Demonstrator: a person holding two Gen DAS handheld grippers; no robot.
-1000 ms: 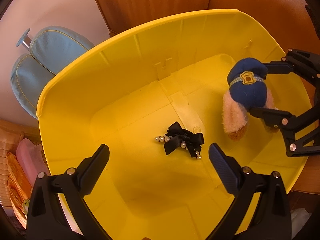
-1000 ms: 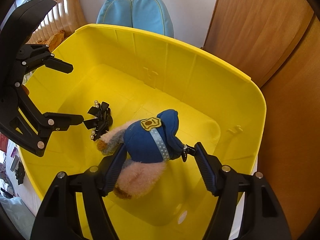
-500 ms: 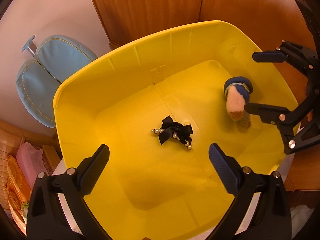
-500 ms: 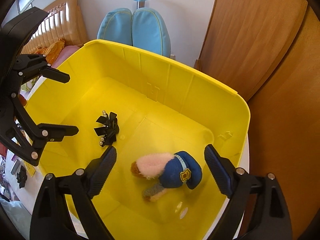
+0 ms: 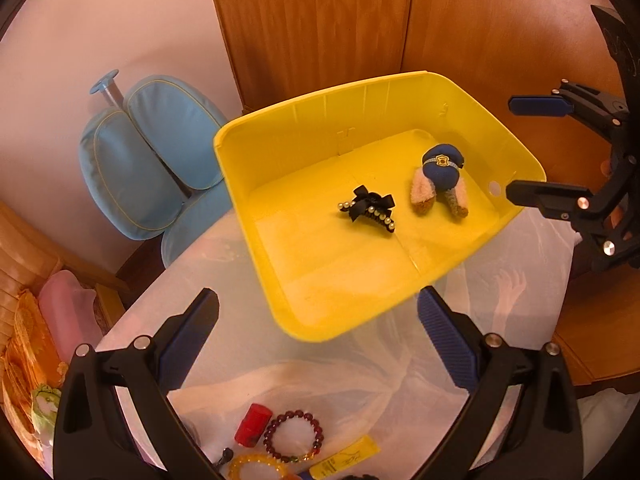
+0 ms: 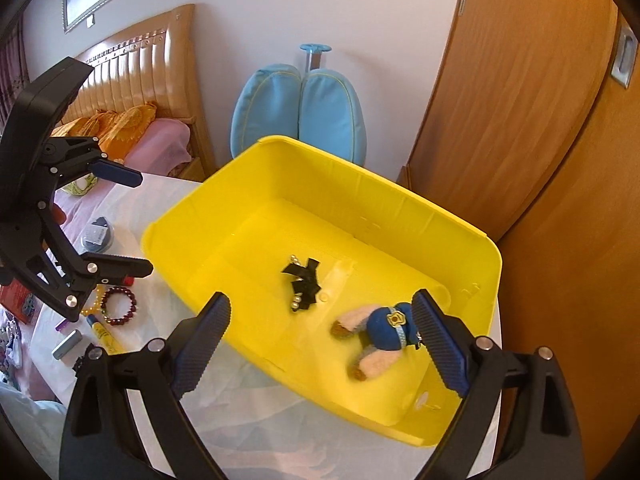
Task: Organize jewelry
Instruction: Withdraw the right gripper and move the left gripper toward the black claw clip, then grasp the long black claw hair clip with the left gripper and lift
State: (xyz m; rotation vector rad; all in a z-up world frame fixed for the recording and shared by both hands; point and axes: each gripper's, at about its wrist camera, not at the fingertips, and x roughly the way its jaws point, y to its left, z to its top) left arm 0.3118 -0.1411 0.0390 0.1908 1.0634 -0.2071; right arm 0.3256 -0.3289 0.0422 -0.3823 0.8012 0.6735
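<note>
The step in hand appears to be the gap between two placements: the yellow bin (image 5: 280, 280) on the worktop (image 5: 320, 376) contains two deposited items, and both tools are clear of it. The black bow hair clip (image 5: 370, 208) lies on the bin floor near the centre, and the plush keychain toy (image 5: 440, 184) lies just beside it, toward the bin's right wall, apart from the clip. The right hand-held gripper (image 6: 320, 340) has just been opening; its jaws stand wide apart with nothing between them, the toy lying below on the bin floor, untouched. The left hand-held gripper (image 5: 316, 336) is likewise spread wide and empty, positioned above the worktop outside the bin's near rim. Remaining items lie on the worktop near the left tool: a dark red bead bracelet (image 5: 294, 436), a yellow bead bracelet (image 5: 256, 466) touching it, and a small red cylinder (image 5: 253, 424) just beside it. The next move probably calls for lowering one tool toward these items, aligning the jaws across one bracelet's band, and closing on it without dragging its neighbour. A beaded band is likely to roll or slip, so the pads should close squarely.
</note>
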